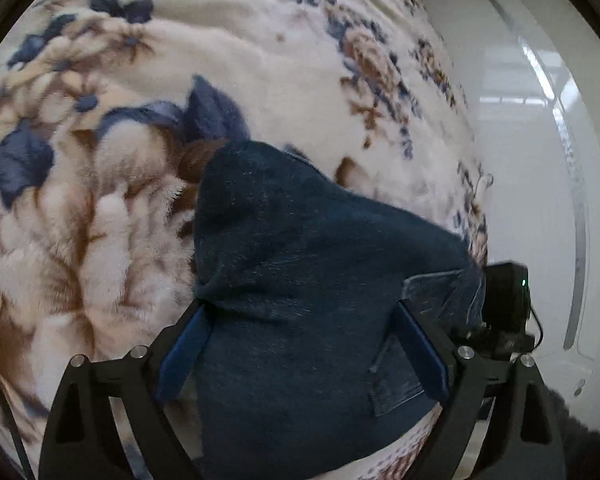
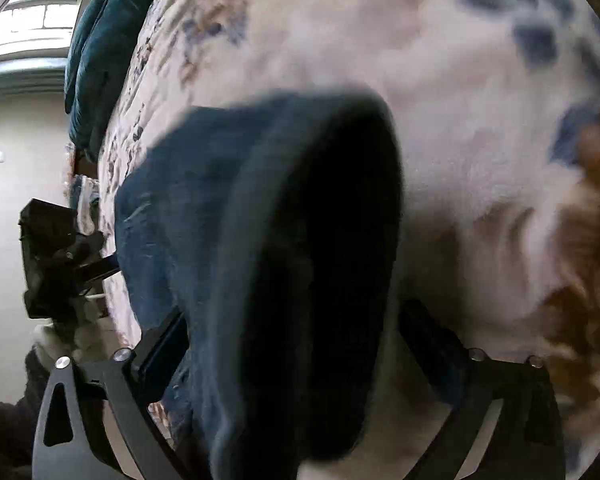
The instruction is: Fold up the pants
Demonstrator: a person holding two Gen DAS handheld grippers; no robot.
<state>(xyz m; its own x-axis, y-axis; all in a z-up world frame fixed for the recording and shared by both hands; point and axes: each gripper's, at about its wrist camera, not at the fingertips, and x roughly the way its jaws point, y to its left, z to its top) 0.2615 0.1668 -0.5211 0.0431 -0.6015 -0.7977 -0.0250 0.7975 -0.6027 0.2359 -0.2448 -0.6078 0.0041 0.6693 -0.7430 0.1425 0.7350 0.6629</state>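
Dark blue pants (image 1: 300,264) bulge up between the fingers of my left gripper (image 1: 300,320), which is shut on the fabric above a cream floral blanket (image 1: 228,52). A pocket seam shows near its right finger (image 1: 420,344). In the right wrist view, the pants (image 2: 188,208) hang in a thick blurred fold held in my right gripper (image 2: 296,332), over the same blanket (image 2: 460,128). The other gripper's black body (image 2: 52,256) is at the left, at the pants' far edge.
The blanket covers a bed whose edge runs beside a glossy white floor (image 1: 540,160). A teal cushion or cloth (image 2: 96,60) lies at the bed's far edge. The right gripper's body (image 1: 504,300) shows at the right of the left wrist view.
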